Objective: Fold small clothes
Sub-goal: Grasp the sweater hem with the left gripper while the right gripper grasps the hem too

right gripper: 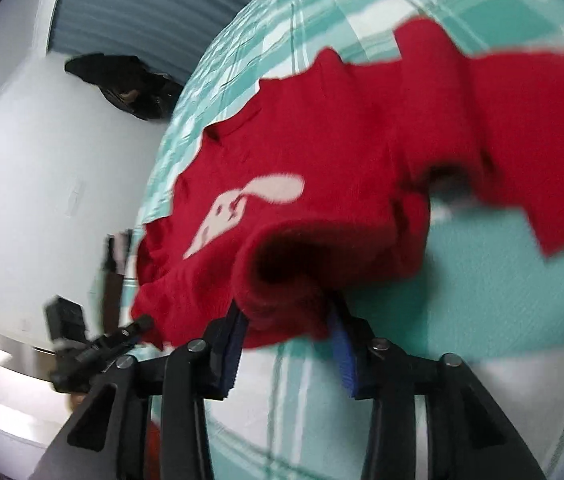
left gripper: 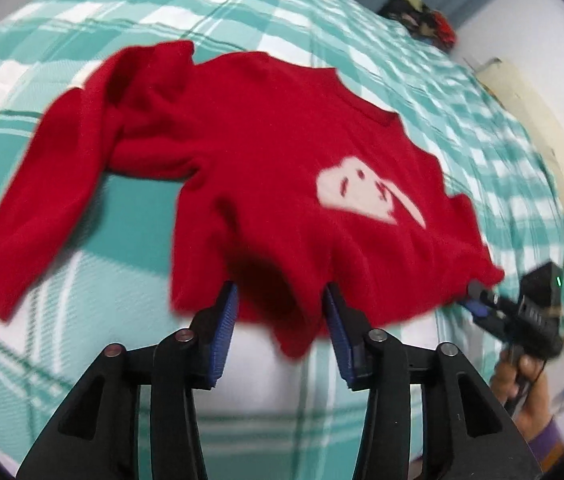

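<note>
A small red sweater (left gripper: 265, 152) with a white figure on its chest lies over a teal and white checked bed (left gripper: 129, 232); one long sleeve trails to the left. My left gripper (left gripper: 279, 304) has its jaws apart, with the sweater's bottom hem between the blue pads. In the right wrist view the sweater (right gripper: 322, 168) is lifted and bunched, and my right gripper (right gripper: 288, 320) also holds its jaws apart around the hem. The other gripper shows at each view's edge (left gripper: 478, 296) (right gripper: 137, 326), its tip at the hem. Both views are motion-blurred.
A pile of dark and red clothes (left gripper: 422, 12) lies at the bed's far corner by a white wall. A cream pillow (left gripper: 538, 128) lies along the bed's right edge. A person's hand (left gripper: 518, 376) holds the right gripper.
</note>
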